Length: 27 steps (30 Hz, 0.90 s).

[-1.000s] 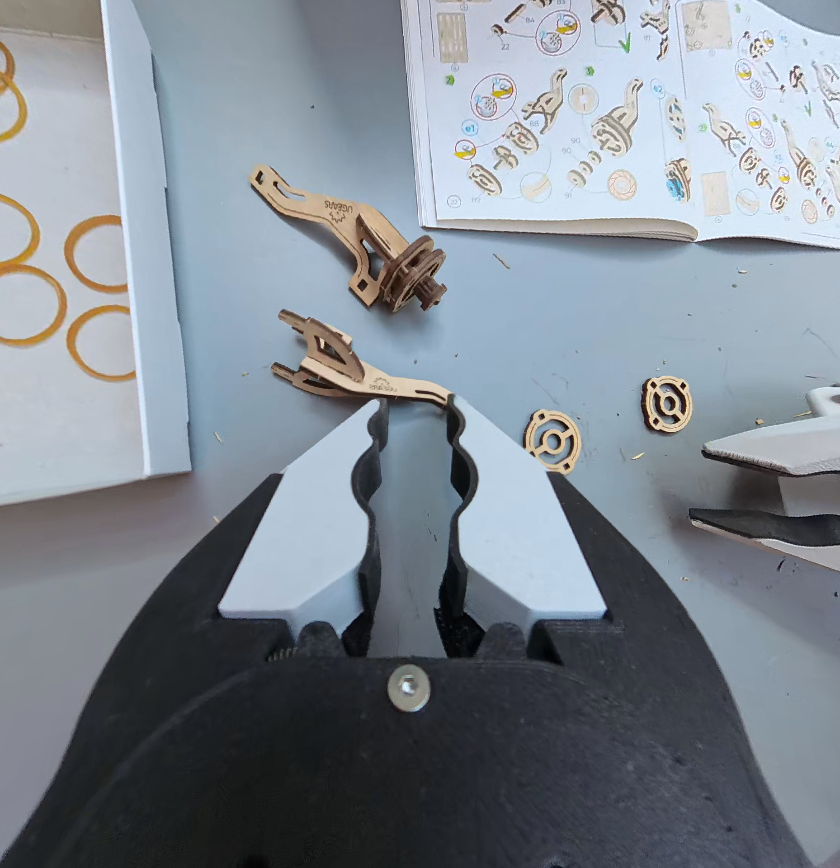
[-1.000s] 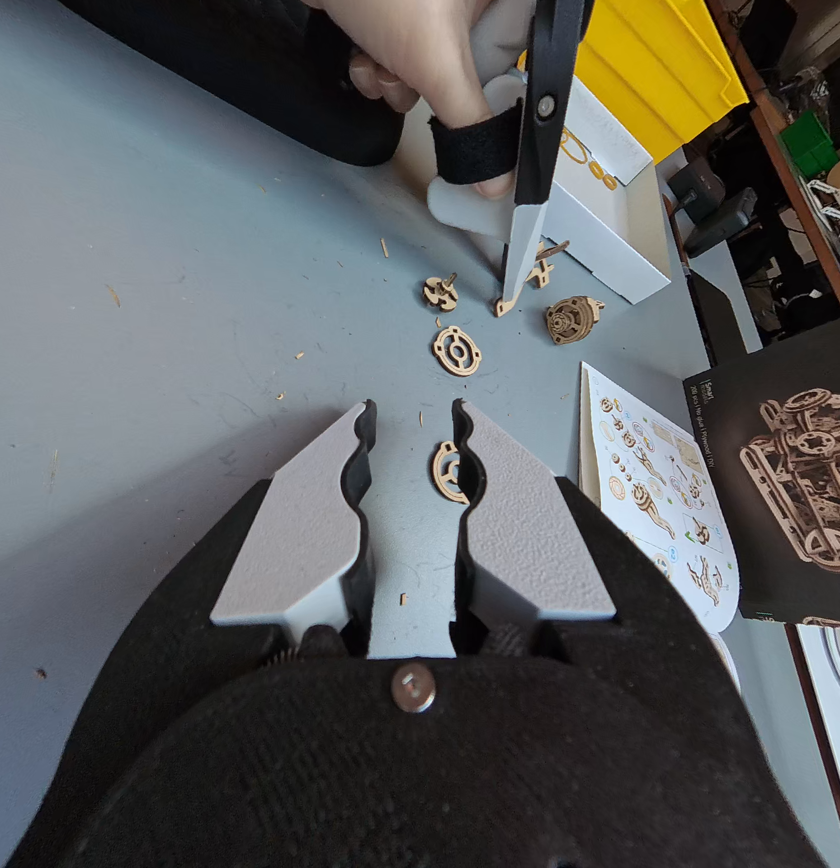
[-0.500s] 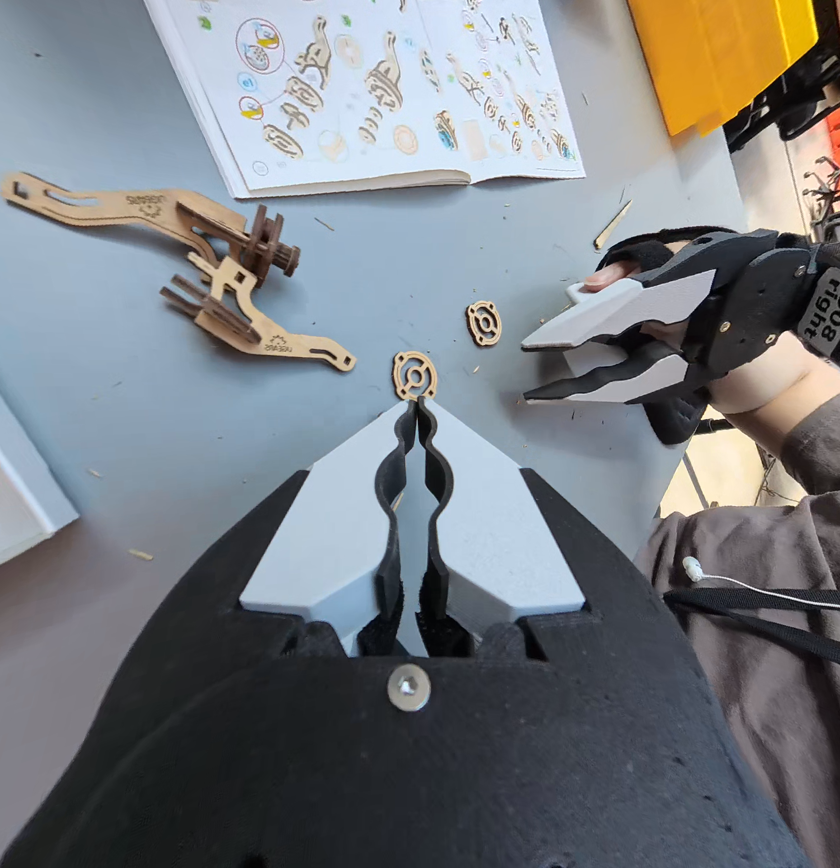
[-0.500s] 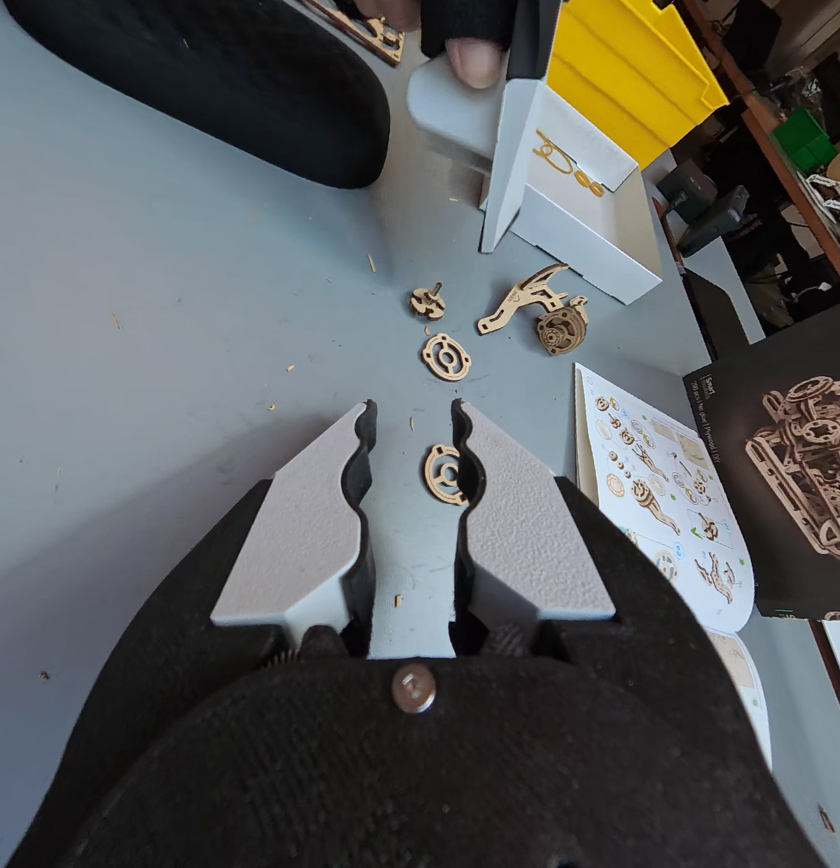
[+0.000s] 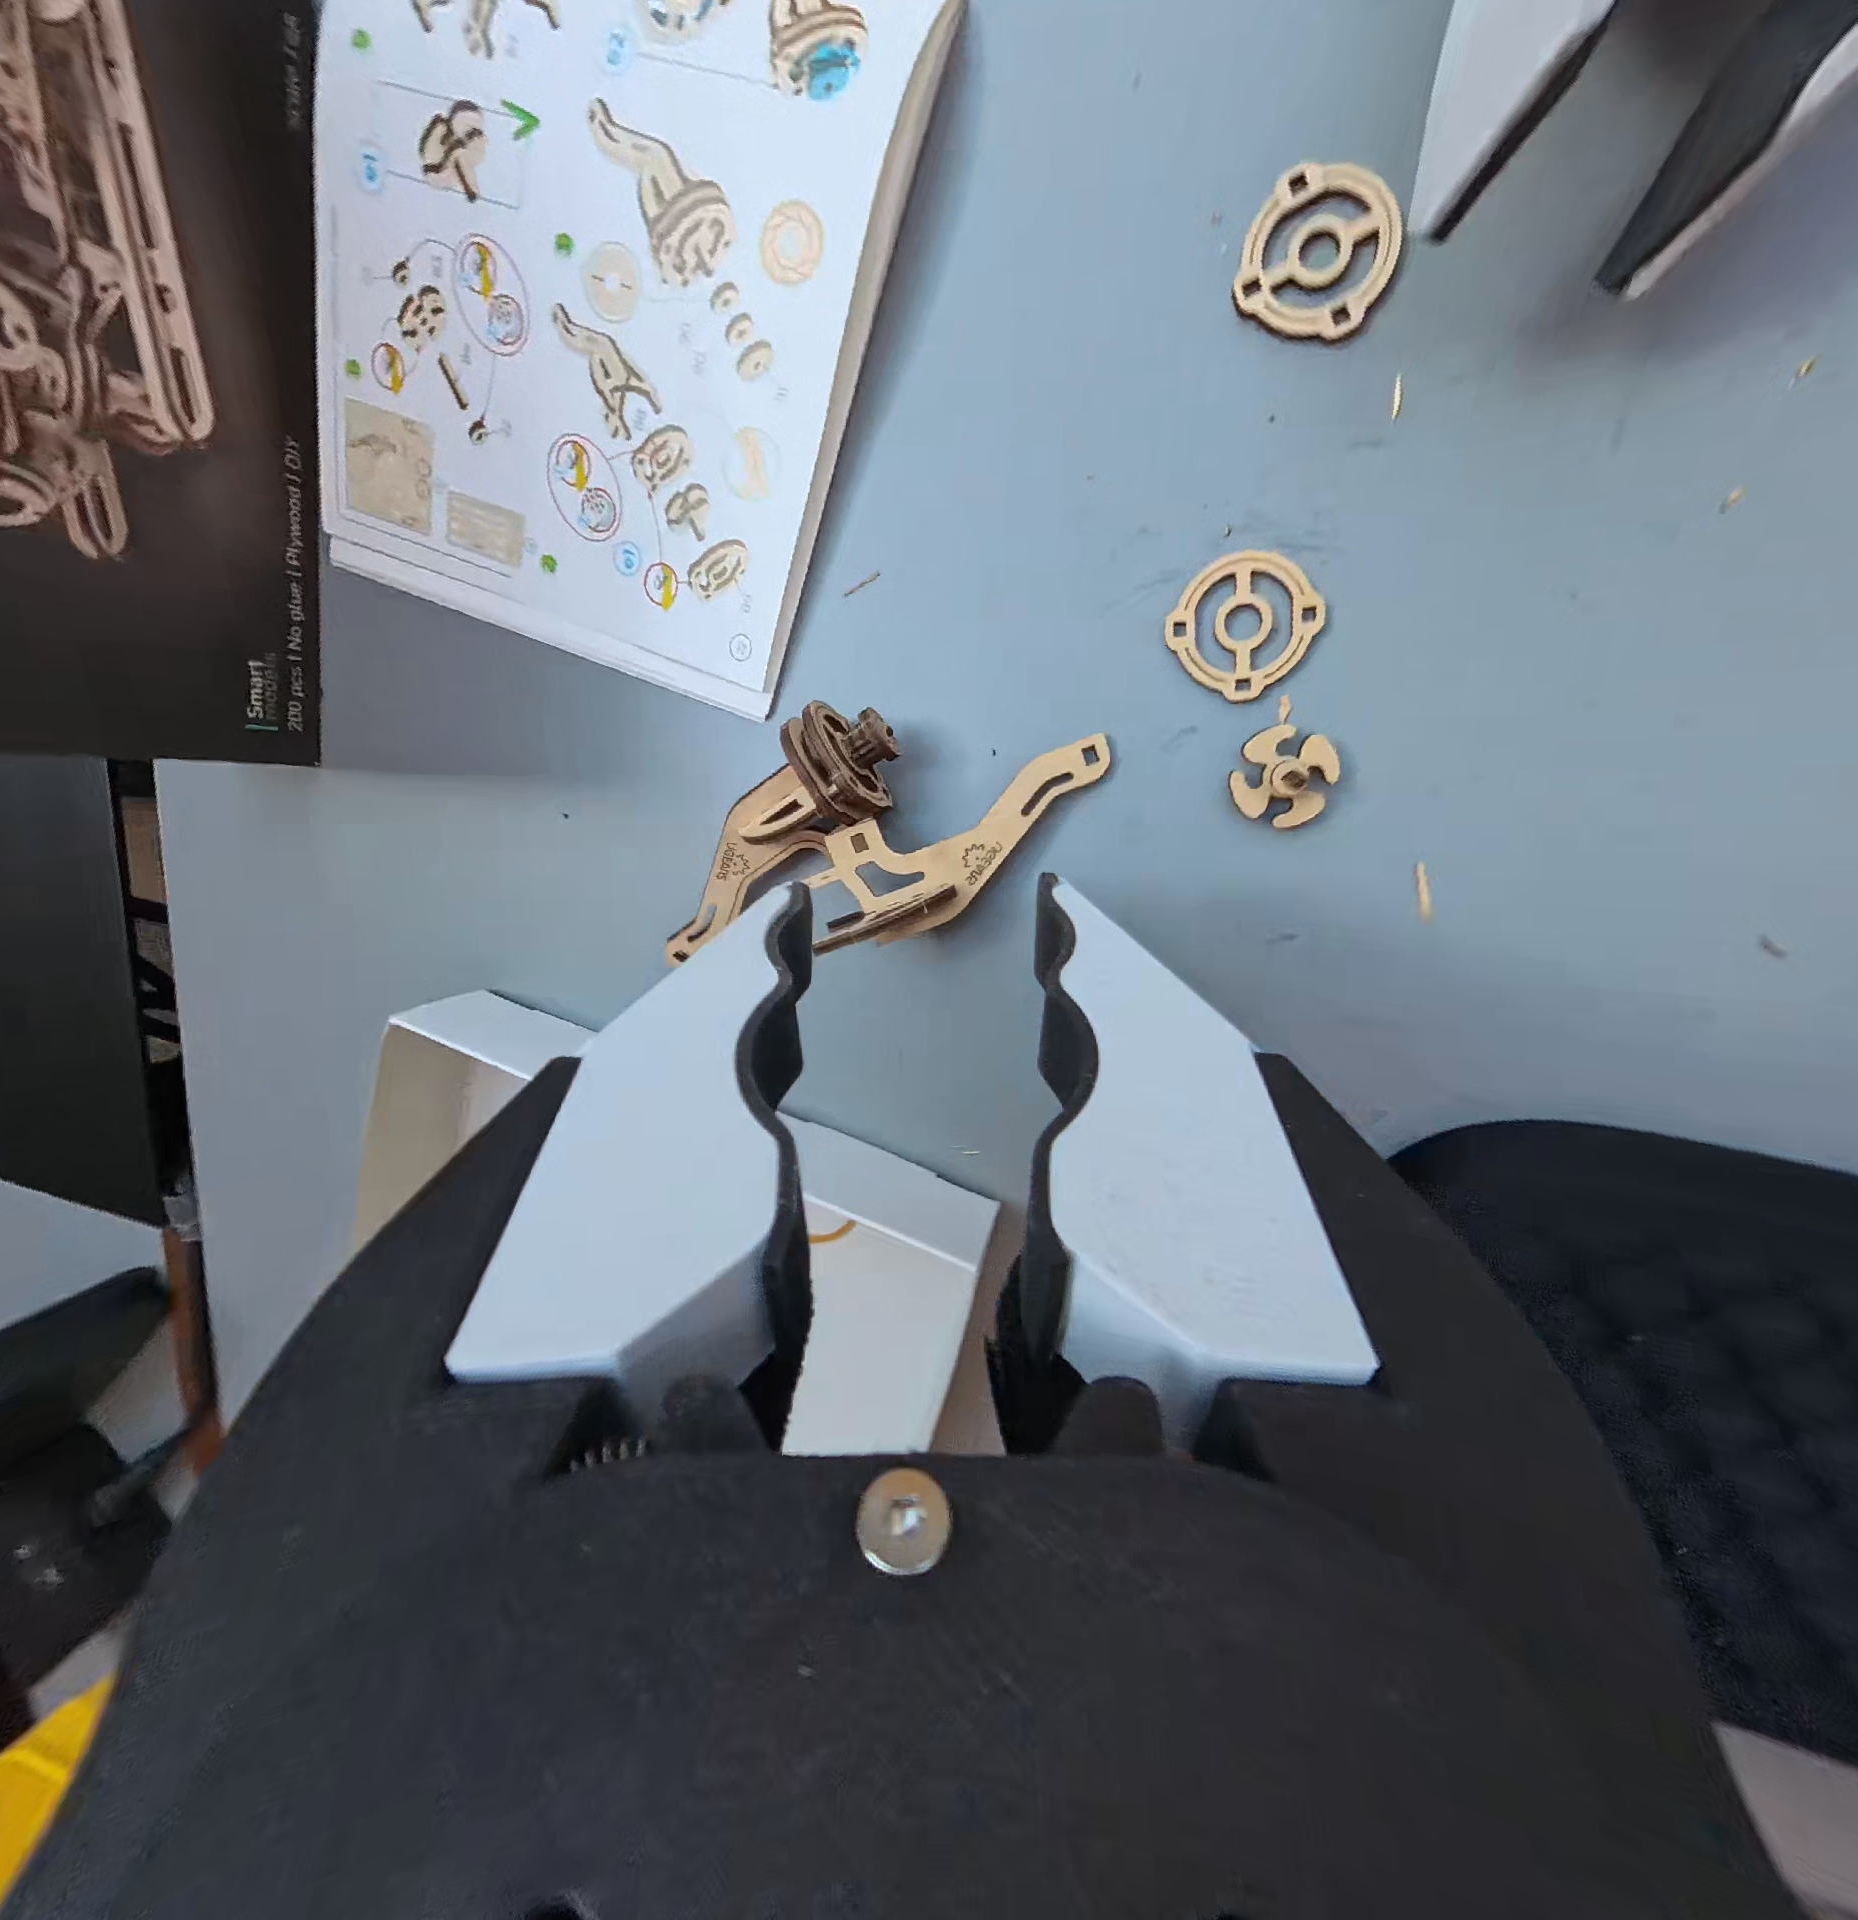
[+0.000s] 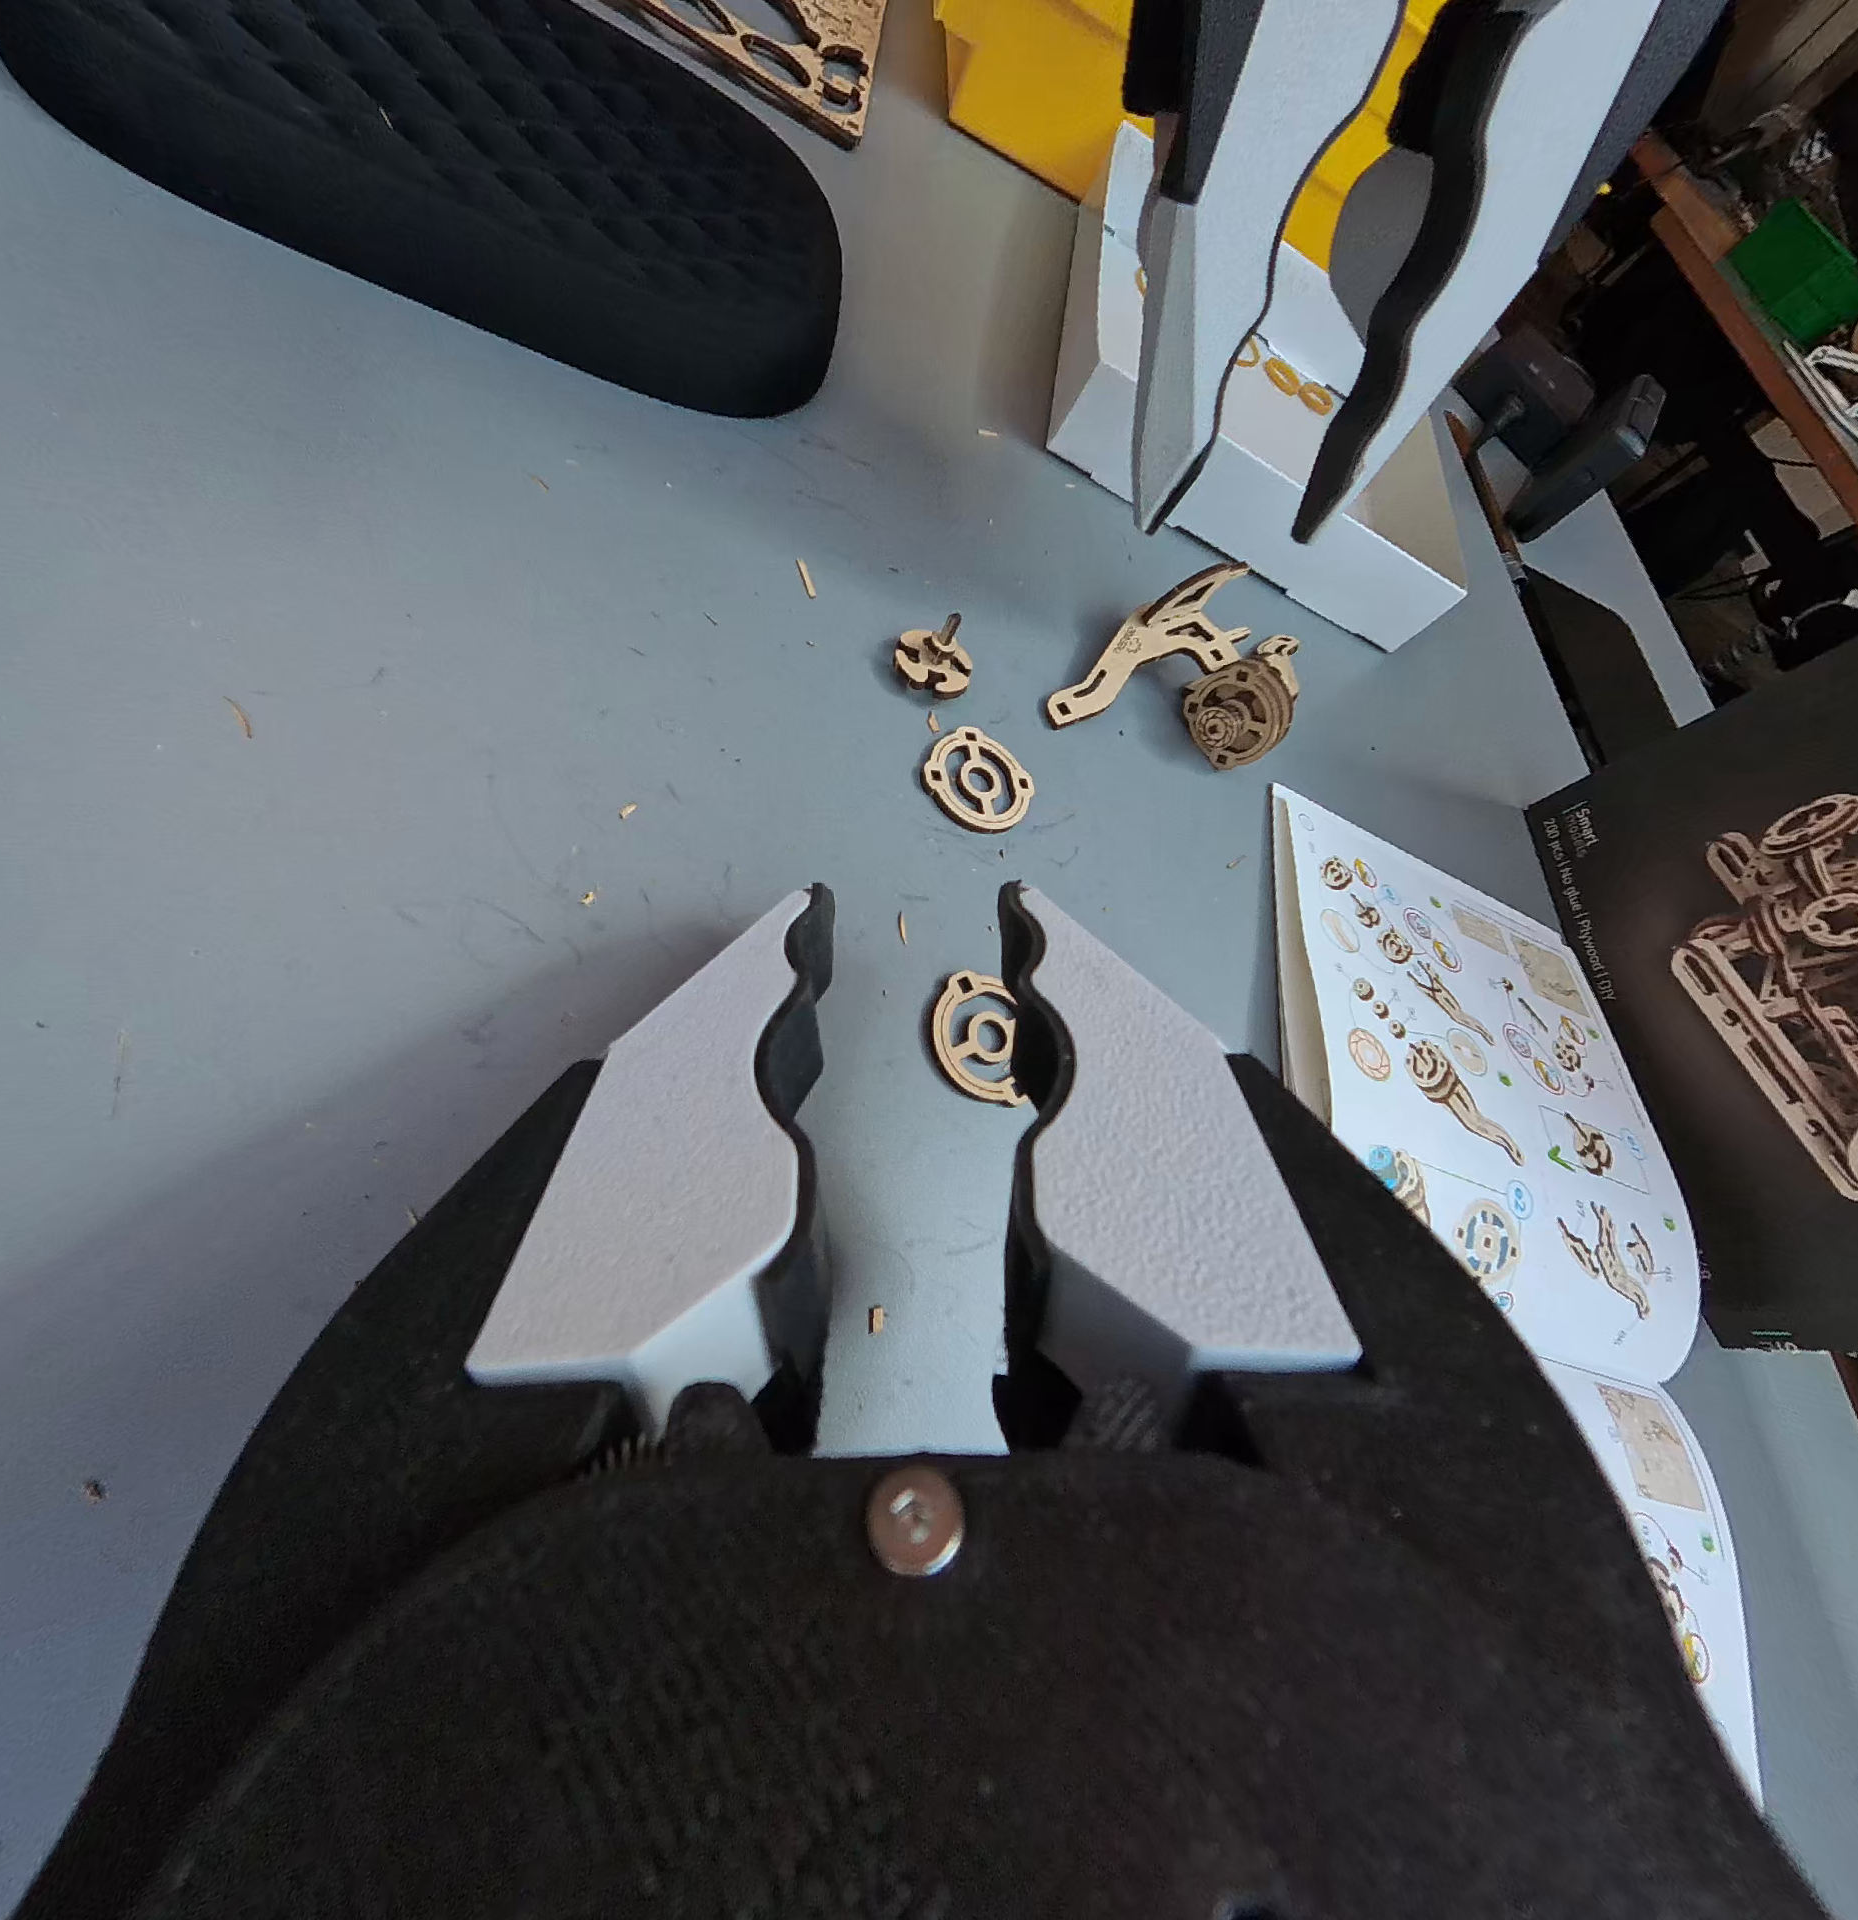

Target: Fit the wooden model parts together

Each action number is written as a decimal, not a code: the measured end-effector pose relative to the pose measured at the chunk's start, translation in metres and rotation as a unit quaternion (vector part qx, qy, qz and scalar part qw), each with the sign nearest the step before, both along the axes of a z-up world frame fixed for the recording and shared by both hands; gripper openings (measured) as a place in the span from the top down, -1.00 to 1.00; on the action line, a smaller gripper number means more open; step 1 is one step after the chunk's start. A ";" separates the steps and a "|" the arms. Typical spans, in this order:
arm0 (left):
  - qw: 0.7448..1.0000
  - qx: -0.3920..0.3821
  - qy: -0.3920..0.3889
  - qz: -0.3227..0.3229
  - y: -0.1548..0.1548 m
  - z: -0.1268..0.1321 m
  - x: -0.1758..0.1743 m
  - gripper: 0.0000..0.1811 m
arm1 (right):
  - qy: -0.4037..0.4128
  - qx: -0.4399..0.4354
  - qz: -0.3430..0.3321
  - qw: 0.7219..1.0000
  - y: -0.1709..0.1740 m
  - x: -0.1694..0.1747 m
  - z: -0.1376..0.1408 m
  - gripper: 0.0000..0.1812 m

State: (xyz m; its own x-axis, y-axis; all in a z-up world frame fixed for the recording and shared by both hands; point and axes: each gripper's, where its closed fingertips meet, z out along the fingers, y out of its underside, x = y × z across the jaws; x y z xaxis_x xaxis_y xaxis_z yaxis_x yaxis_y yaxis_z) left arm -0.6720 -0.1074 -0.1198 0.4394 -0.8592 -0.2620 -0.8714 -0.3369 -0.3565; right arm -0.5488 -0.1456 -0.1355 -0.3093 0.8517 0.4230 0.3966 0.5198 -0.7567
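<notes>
Swung round and spread wide since half a second ago, the left gripper (image 5: 914,899) now hangs released and empty over the curved wooden arm (image 5: 940,862) and hub piece (image 5: 837,774), near the table's (image 5: 1112,436) edge by the white box (image 5: 883,1236). Toward mid-table, the right gripper (image 6: 914,904) also gapes empty above a ring disc (image 6: 972,1037). This looks like the pick-up step: each must lower and close on its part.

Soft, even daylight is falling on the grey table (image 6: 385,727) — shadows are lying faint and short under the wooden pieces. Motion blur is smearing the left wrist view's upper left, where the black box (image 5: 125,364) and booklet (image 5: 613,312) are going soft. Wide-angle distortion is bending both frames' edges — the right wrist view is staying sharp.
</notes>
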 end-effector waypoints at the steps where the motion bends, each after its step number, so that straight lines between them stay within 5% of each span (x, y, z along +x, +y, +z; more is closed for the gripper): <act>1: 0.999 -0.008 0.038 -0.029 0.000 -0.004 -0.004 0.55 | 0.000 -0.001 -0.001 1.000 0.001 0.000 0.000 0.65; 4: 0.982 -0.005 0.148 -0.118 0.002 -0.014 -0.015 0.66 | -0.001 -0.001 -0.004 1.000 0.002 0.001 -0.001 0.65; 14: 0.919 -0.013 0.269 -0.289 0.000 -0.033 -0.011 0.88 | -0.004 -0.019 -0.003 1.000 0.003 0.001 -0.001 0.65; 22: 0.915 -0.021 0.284 -0.285 -0.003 -0.033 -0.016 1.00 | -0.003 -0.025 0.001 1.000 0.001 0.001 -0.001 0.65; 27: 0.939 -0.027 0.256 -0.229 -0.019 -0.020 -0.015 1.00 | -0.002 -0.025 0.004 1.000 -0.001 0.001 0.000 0.65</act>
